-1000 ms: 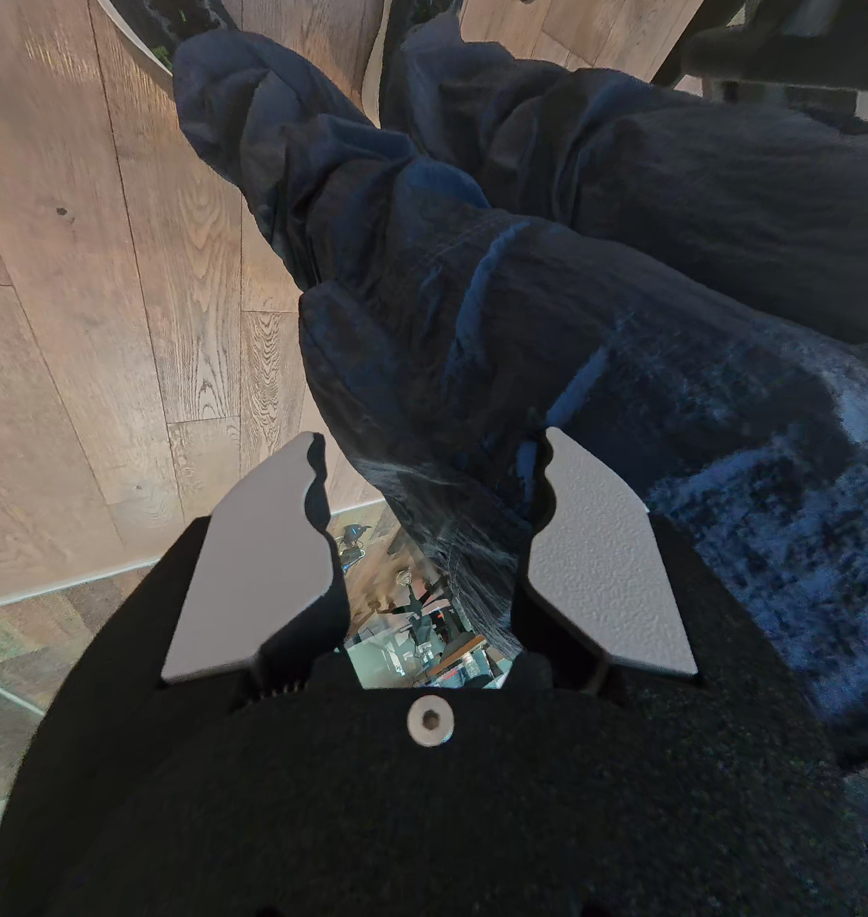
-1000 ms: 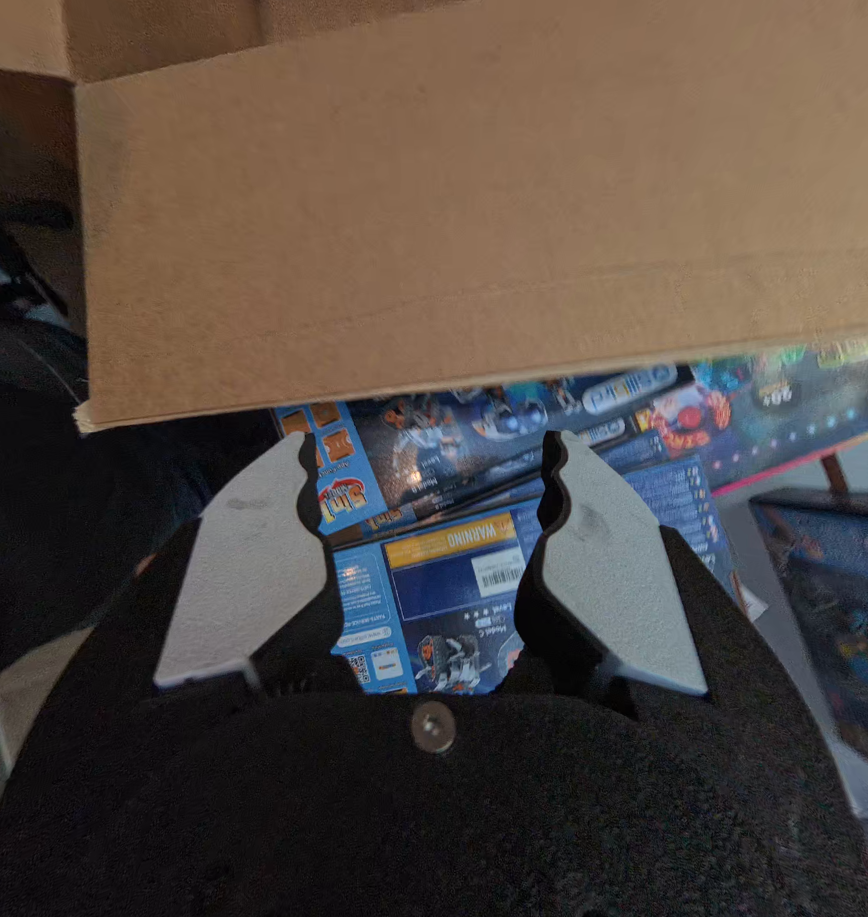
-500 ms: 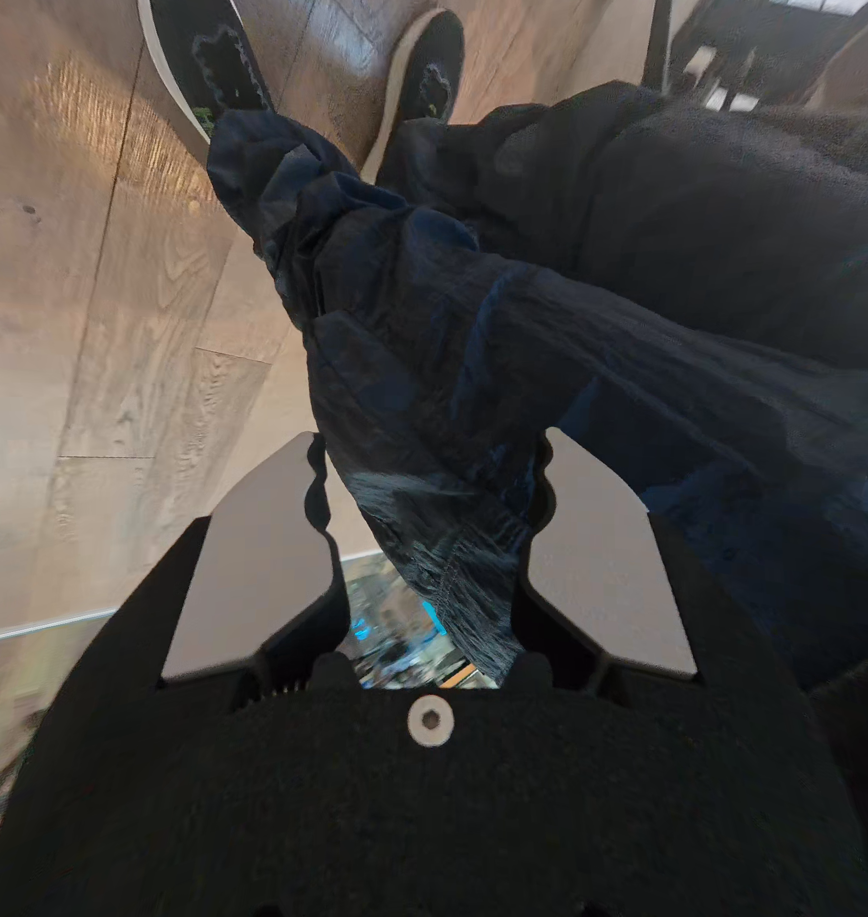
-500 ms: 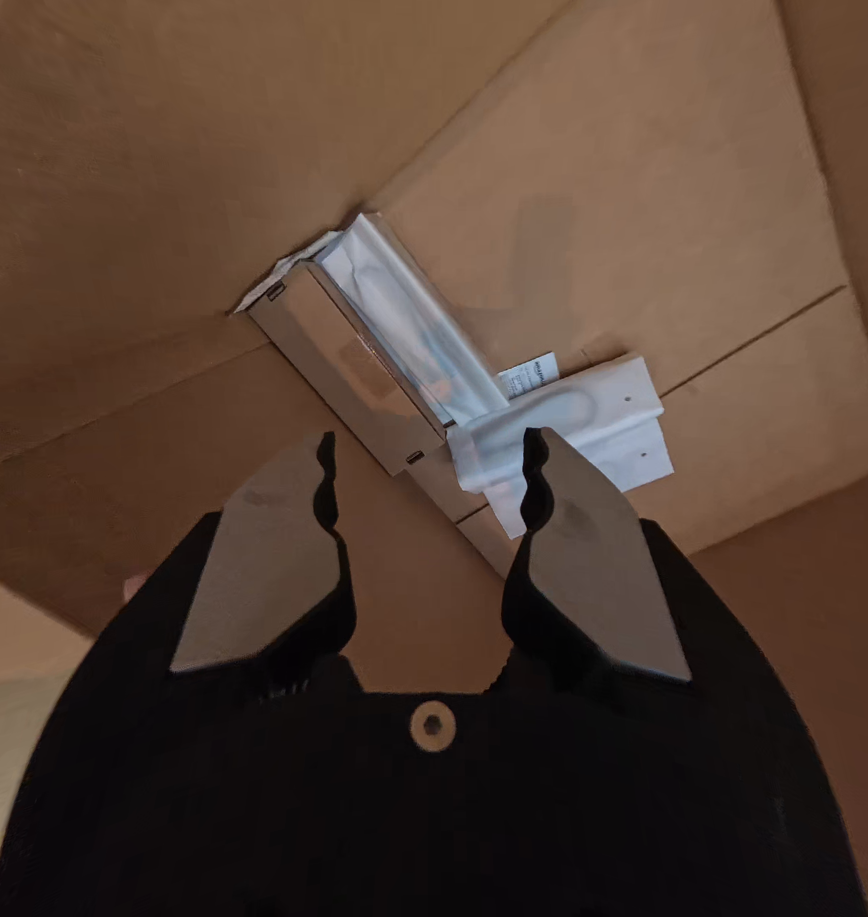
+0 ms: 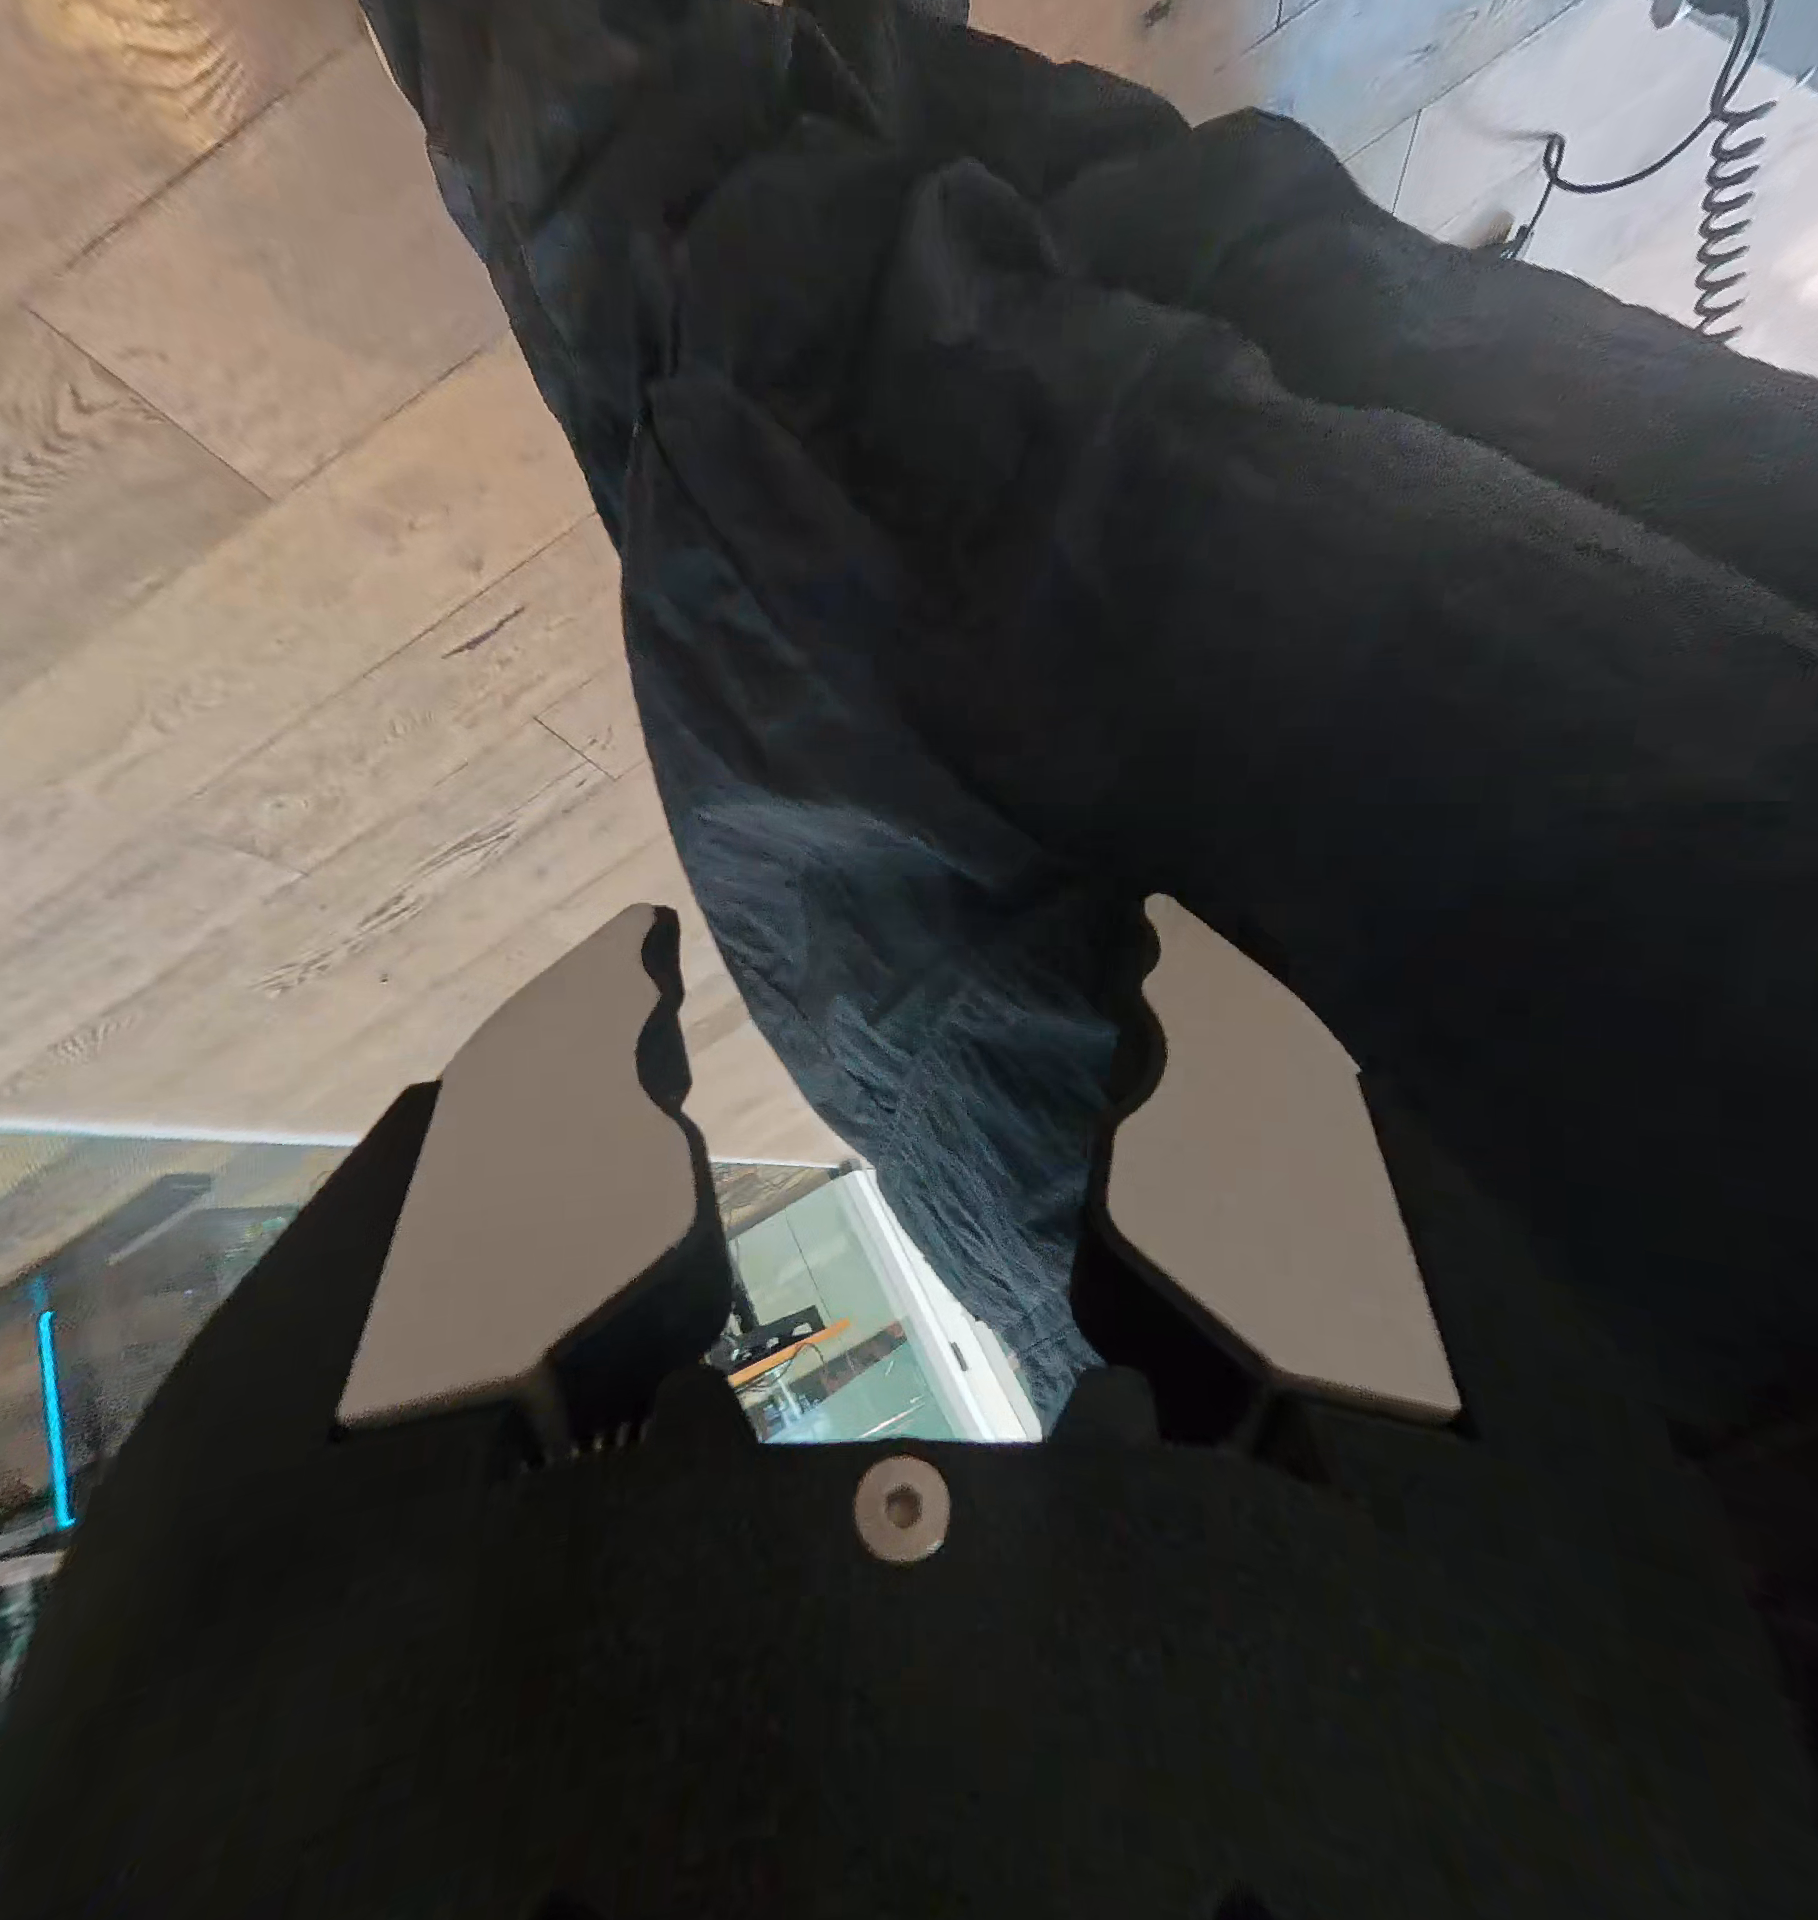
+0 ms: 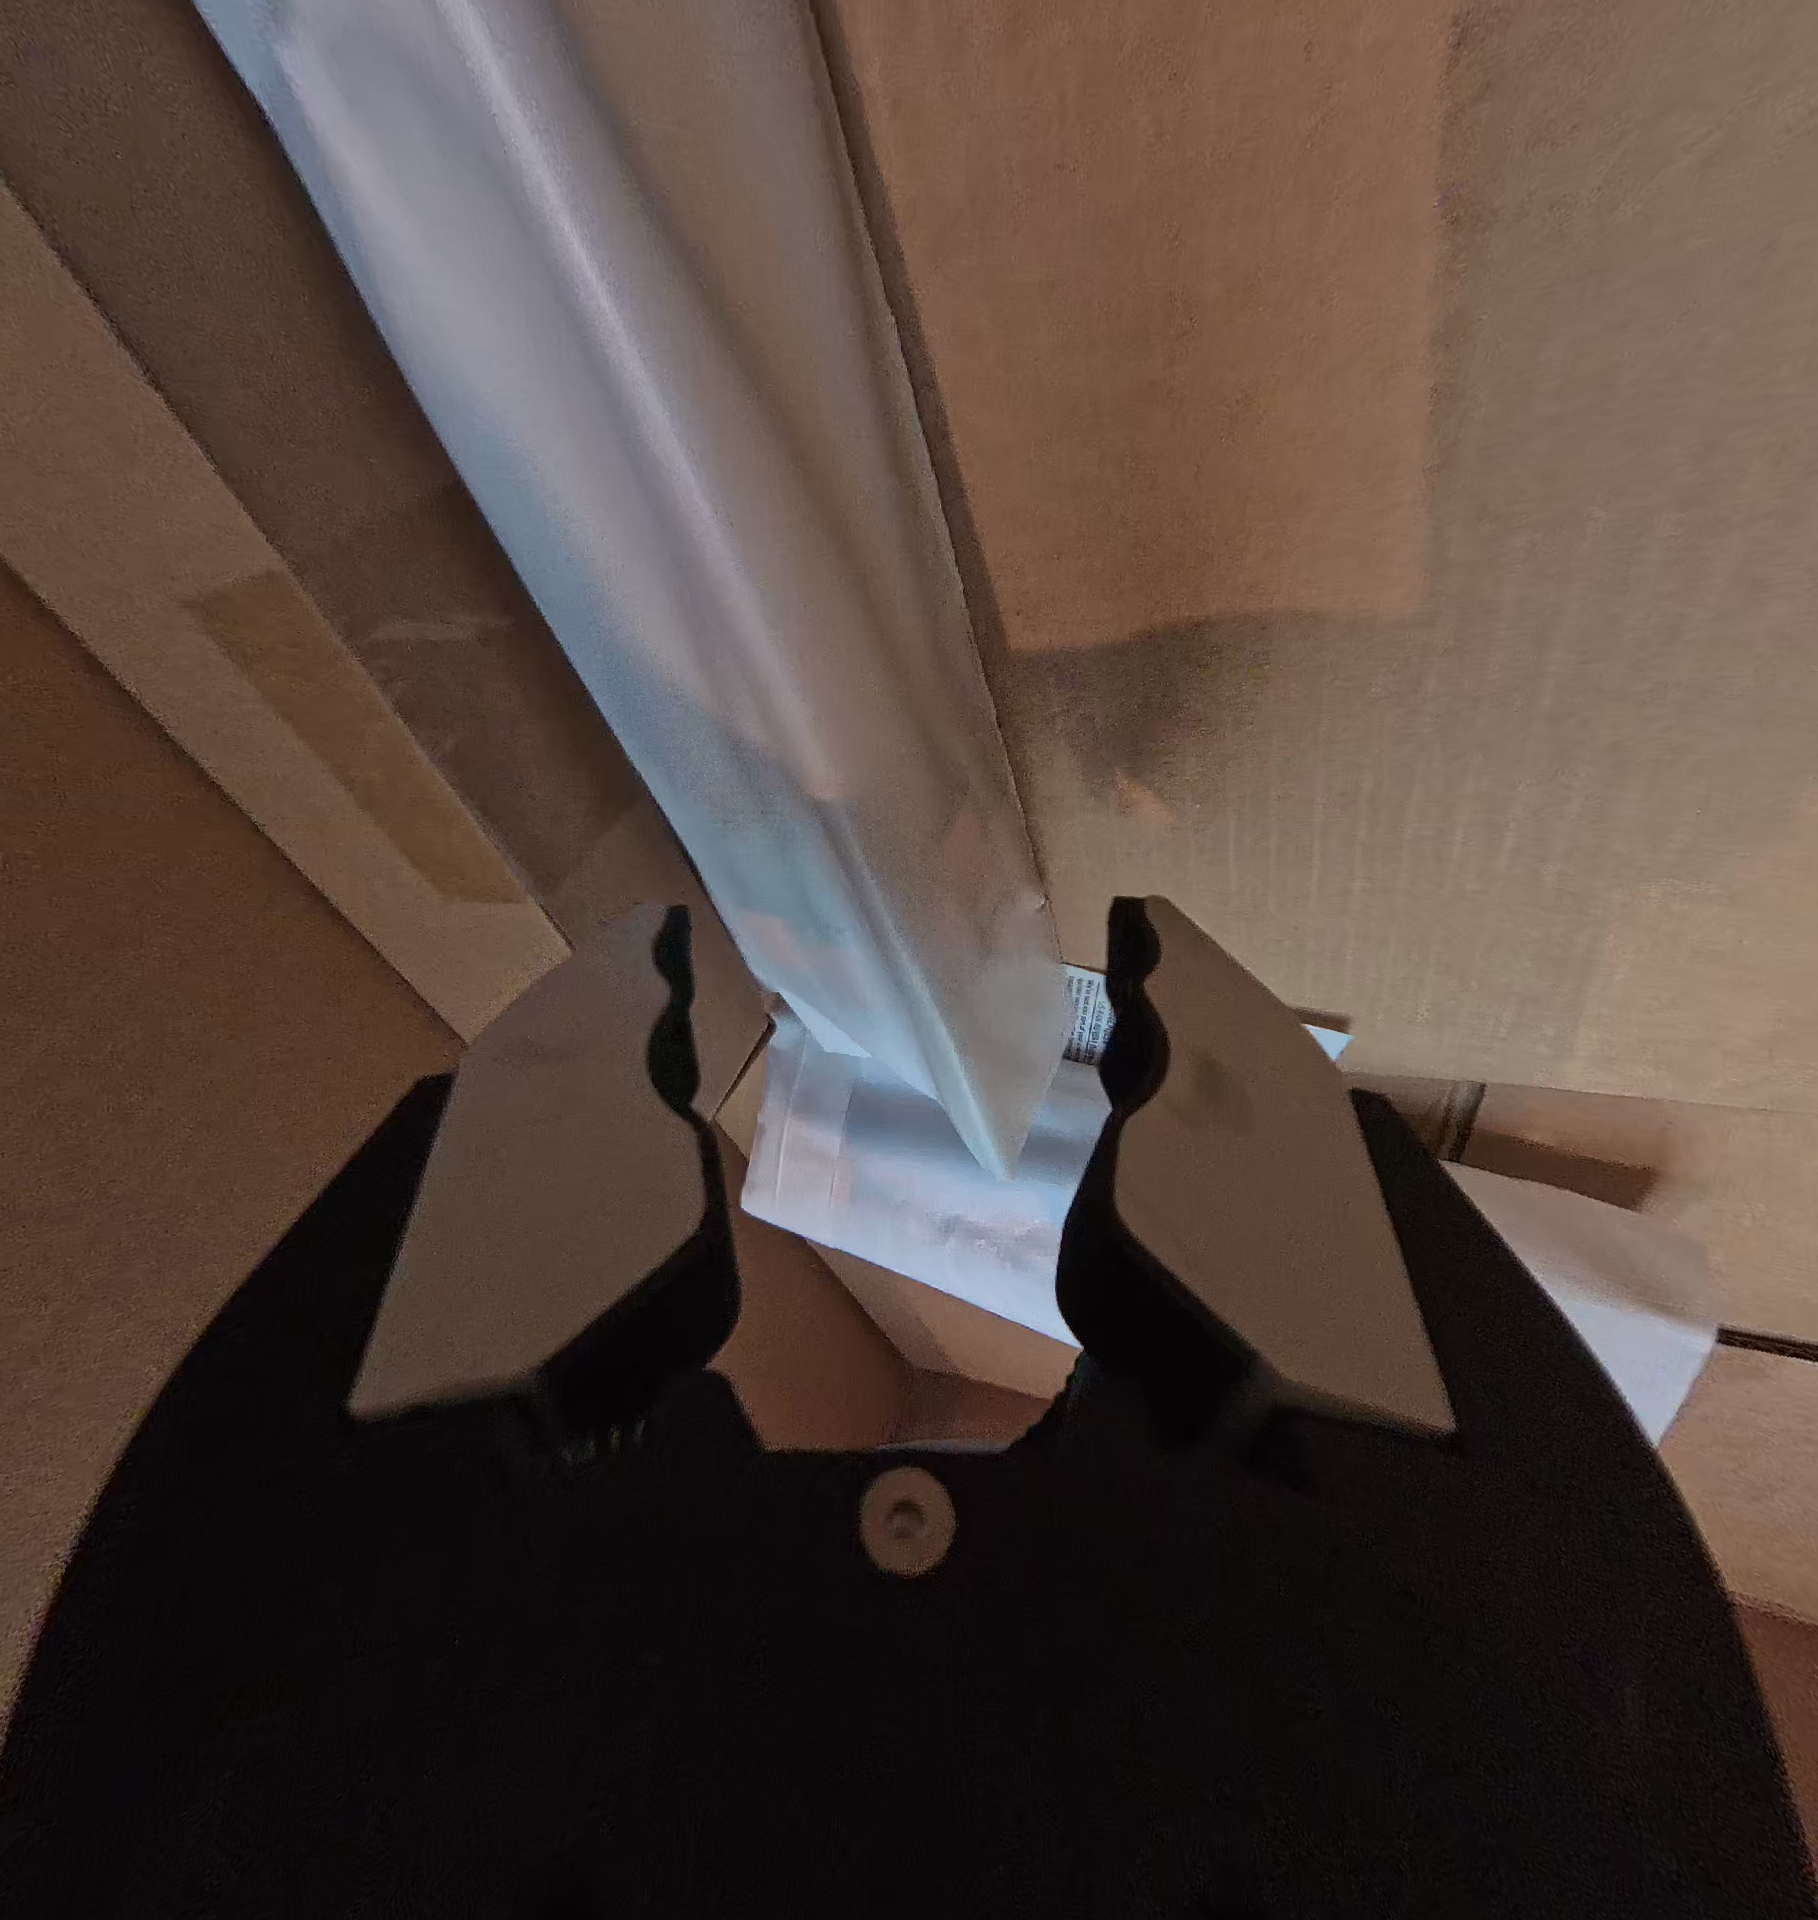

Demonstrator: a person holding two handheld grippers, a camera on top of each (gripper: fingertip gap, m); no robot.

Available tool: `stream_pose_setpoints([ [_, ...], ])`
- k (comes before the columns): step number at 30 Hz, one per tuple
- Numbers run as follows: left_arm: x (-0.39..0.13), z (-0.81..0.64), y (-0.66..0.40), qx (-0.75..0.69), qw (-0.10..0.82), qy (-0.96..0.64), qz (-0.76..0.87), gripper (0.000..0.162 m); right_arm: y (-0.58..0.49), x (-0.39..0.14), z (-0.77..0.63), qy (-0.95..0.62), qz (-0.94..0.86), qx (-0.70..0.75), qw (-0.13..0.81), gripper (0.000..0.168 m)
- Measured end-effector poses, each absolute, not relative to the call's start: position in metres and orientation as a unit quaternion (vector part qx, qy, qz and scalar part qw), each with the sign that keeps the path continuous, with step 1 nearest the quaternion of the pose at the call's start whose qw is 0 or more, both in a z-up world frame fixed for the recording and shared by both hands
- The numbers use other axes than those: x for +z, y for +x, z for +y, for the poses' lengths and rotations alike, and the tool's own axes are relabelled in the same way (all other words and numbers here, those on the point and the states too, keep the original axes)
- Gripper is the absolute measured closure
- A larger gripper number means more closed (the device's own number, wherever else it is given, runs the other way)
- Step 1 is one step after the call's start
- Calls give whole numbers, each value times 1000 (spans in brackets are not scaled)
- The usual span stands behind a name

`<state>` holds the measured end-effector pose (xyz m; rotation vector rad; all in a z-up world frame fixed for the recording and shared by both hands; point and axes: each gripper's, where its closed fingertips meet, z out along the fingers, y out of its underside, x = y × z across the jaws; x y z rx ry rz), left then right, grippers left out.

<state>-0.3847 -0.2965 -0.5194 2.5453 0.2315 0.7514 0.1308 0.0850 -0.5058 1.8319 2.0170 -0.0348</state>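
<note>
On the left side, the left gripper (image 5: 905,925) hangs with its jaws spread apart and nothing between them, pointed down at the pale wood-plank floor (image 5: 261,644). A leg in dark blue crinkled trousers (image 5: 884,935) fills the gap between the grey fingertips (image 5: 583,1143) from behind, and to the right of it bulks a black fleecy garment (image 5: 1404,623); whether either cloth touches the jaws I cannot tell. Low on the left runs a strip of glass panel (image 5: 136,1226) with reflections in it. At the far upper right a black coiled cable (image 5: 1726,197) lies on the lighter floor.

Moving right, the right gripper (image 6: 894,914) reaches inside a brown cardboard box (image 6: 1404,416), its jaws released and gripping nothing. Just beyond the open jaws lies a long narrow white plastic-wrapped packet (image 6: 676,520), running from the upper left down to a point between the fingertips, blurred. Left of it, a long grey-brown cardboard carton (image 6: 261,665) runs alongside, apparently touching it. Under the packet's tip sits a second flat white plastic pouch (image 6: 915,1226), lying across the box's bottom seam, with a small white printed label (image 6: 1084,1023) beside the right finger.
</note>
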Motion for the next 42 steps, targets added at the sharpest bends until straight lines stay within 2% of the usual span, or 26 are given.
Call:
stream_pose_setpoints([
  [2, -519, -294, -377, 270, 235, 930, 83, 82, 148, -518, 82, 643, 725, 26, 245, 121],
  [4, -519, -287, -373, 252, 241, 936, 52, 83, 157, -517, 79, 649, 713, 39, 264, 133],
  [6, -519, -277, -372, 236, 250, 939, 15, 83, 155, -501, 80, 671, 692, 29, 264, 157],
  [7, -519, -269, -371, 233, 250, 940, -1, 83, 153, -487, 79, 683, 682, 10, 262, 163],
  [10, -520, -239, -365, 232, 240, 942, -31, 83, 148, -430, 87, 738, 637, -40, 221, 164],
  [15, -523, -193, -354, 238, 227, 941, -76, 82, 169, -306, 85, 819, 551, -90, 132, 165],
  [24, -539, -169, -350, 227, 254, 920, -192, 83, 222, -72, 35, 923, 310, -180, -139, 165],
  [30, -549, -169, -354, 223, 271, 908, -228, 82, 256, 38, -56, 913, 195, -213, -288, 165],
  [34, -554, -172, -355, 211, 282, 901, -254, 83, 281, 69, -131, 896, 116, -231, -361, 166],
  [37, -555, -175, -351, 204, 282, 900, -261, 83, 313, 69, -192, 866, 25, -259, -426, 166],
  [39, -555, -178, -342, 208, 277, 904, -249, 83, 343, 54, -237, 838, -51, -279, -467, 166],
  [42, -555, -190, -325, 212, 281, 906, -235, 83, 399, -6, -308, 785, -197, -303, -503, 167],
])
